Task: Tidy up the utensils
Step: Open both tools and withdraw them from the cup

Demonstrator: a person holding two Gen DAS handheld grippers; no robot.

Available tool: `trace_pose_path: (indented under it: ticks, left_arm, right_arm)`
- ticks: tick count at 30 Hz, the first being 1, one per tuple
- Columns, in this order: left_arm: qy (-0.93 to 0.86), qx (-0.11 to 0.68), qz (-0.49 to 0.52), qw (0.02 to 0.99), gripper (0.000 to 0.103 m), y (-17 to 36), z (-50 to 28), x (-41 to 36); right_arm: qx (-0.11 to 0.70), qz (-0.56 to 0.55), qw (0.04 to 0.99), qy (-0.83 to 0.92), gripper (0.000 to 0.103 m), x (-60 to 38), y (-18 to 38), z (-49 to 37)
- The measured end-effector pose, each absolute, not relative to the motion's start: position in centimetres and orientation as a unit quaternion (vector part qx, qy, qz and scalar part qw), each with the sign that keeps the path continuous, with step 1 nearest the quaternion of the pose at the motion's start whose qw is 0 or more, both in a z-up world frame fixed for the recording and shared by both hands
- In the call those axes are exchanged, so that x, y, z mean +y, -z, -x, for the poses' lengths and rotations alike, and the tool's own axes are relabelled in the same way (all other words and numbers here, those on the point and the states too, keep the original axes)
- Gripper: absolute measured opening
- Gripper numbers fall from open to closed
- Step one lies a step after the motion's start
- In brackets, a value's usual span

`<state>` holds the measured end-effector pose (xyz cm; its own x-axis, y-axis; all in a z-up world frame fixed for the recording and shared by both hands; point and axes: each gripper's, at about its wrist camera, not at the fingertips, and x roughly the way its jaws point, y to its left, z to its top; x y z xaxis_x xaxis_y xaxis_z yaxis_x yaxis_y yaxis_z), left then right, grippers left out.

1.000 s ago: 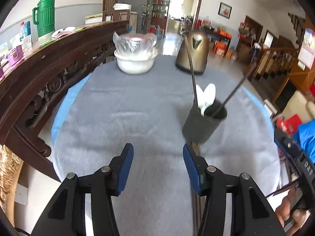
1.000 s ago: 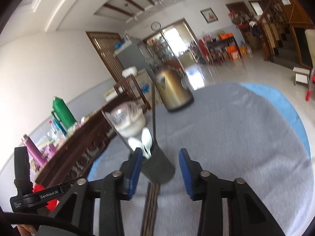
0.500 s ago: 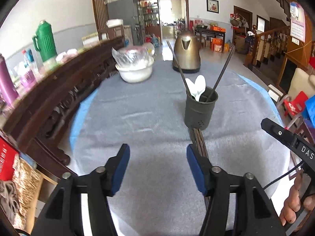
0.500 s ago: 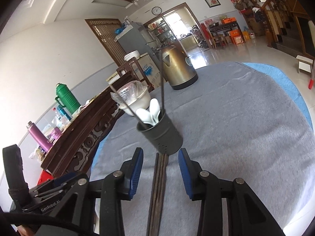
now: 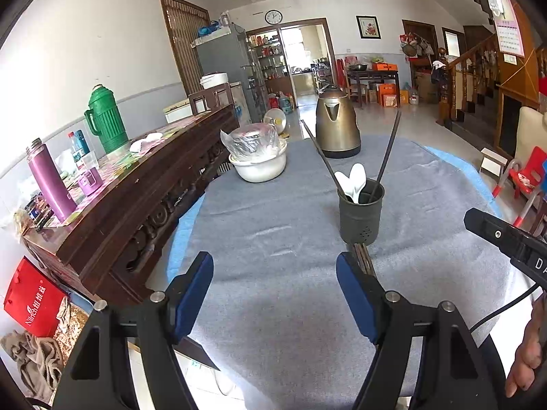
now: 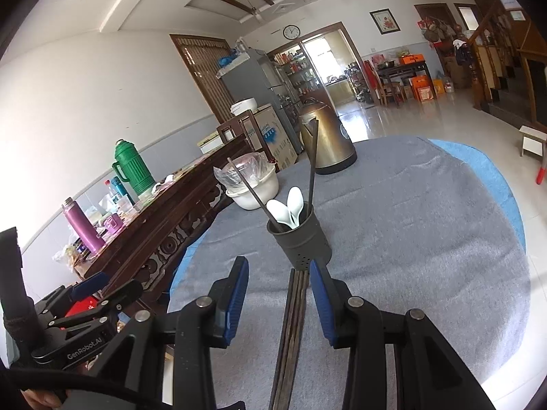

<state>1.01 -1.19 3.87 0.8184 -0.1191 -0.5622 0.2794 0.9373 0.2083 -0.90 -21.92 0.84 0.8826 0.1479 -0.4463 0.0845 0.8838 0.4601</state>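
A: On the grey counter cloth (image 5: 273, 225), the dark utensil holder (image 5: 361, 215) is standing upright, carrying two white spoons (image 5: 355, 179) and two dark chopsticks (image 5: 386, 152) that are leaning apart.

B: Loose ones?

A: A bundle of dark chopsticks (image 6: 290, 335) is lying flat, its far end just beside the holder's base.

B: Grippers?

A: Left gripper (image 5: 274, 294) is opening wide over bare cloth, nothing between its pads. Right gripper (image 6: 278, 294) is sitting partly spread, straddling the bundle, pads not pressing it.

B: Further out?

A: A white bowl (image 5: 261, 167) and a brass kettle (image 5: 336, 126) are sitting at the far edge.
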Motion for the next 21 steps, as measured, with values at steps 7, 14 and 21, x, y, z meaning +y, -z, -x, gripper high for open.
trace_pose_path:
  ticks: [7, 14, 21]
  left_arm:
    - [0.1, 0.286, -0.143, 0.942, 0.075, -3.6, -0.9, -1.2]
    - [0.098, 0.292, -0.144, 0.94, 0.075, -3.0, -1.0, -1.1]
    - [0.099, 0.32, -0.14, 0.932, 0.075, -1.5, -2.0, -0.8]
  right_arm:
    - [0.248, -0.236, 0.939, -0.021, 0.041, -21.5, -0.4, 0.9]
    - [0.258, -0.234, 0.937, -0.027, 0.041, -21.1, 0.3, 0.7]
    - [0.283, -0.236, 0.929, -0.031, 0.041, -20.7, 1.8, -0.2]
